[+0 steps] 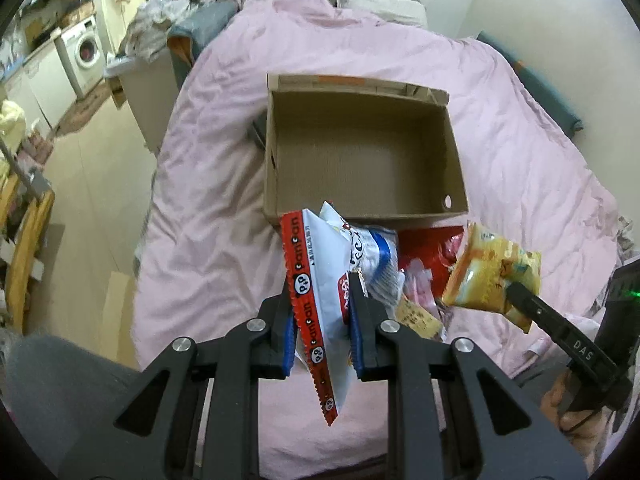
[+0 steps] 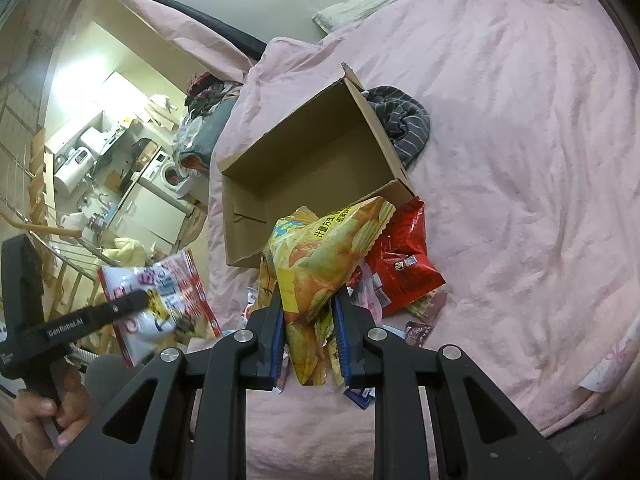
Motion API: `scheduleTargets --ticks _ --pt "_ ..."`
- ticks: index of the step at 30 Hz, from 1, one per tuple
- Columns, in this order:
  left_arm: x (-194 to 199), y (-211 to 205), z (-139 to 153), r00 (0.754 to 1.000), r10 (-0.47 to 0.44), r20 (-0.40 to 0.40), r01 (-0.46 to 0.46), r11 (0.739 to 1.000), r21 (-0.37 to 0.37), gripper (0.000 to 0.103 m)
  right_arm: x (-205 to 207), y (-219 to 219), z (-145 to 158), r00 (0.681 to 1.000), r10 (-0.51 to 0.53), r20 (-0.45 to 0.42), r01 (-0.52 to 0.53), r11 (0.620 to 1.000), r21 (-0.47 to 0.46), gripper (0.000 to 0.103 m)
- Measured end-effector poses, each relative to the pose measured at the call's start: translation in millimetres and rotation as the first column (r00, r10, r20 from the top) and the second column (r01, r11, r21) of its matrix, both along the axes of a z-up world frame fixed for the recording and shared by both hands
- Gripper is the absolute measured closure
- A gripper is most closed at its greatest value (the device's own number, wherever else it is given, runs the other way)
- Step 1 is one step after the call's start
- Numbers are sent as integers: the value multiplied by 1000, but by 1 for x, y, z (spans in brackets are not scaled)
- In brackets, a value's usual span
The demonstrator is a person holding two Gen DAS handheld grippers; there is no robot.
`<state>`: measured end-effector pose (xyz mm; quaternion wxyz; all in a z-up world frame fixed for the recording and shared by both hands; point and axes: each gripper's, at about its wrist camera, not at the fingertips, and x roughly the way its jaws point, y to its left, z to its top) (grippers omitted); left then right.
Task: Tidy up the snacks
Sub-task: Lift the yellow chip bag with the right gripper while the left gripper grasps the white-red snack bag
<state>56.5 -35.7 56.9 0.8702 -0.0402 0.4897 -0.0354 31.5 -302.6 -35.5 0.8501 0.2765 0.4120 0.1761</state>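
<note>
Washing machine [image 1: 86, 50], striped garment [image 2: 404, 120]

Home, small bedroom/studio. Bed [image 1: 500, 128] with pink duvet and pillow [image 2: 360, 4], clothes pile [image 1: 192, 0] beside it, washer [image 1: 86, 50] and white cabinets [image 2: 148, 204] along the far wall, cluttered shelves above.

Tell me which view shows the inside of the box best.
Left wrist: it looks down into the box, showing the whole bare floor and all four walls. The right wrist sees the box at a slant, with the yellow bag hiding its near corner.
</note>
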Motion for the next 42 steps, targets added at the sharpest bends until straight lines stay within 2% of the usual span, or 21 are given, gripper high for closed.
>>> scheduleTargets --ticks 11,23,27,33,42 --pt "43 1 -6 999 -33 33 32 999 25 85 25 7 22 1000 9 26 -8 1000 -29 81" --pt "122 0 -7 994 -28 108 19 996 82 85 112 18 26 1000 9 28 -7 998 -61 81" --pt "138 -6 -15 992 -34 125 20 993 117 85 138 24 20 1000 19 19 -17 997 -70 80" --pt "164 -12 -41 995 -27 92 14 990 138 85 169 39 8 999 50 10 -48 993 -108 80" --pt "177 -21 -75 998 -36 54 26 983 180 85 185 52 -32 995 74 -67 -82 987 -139 80"
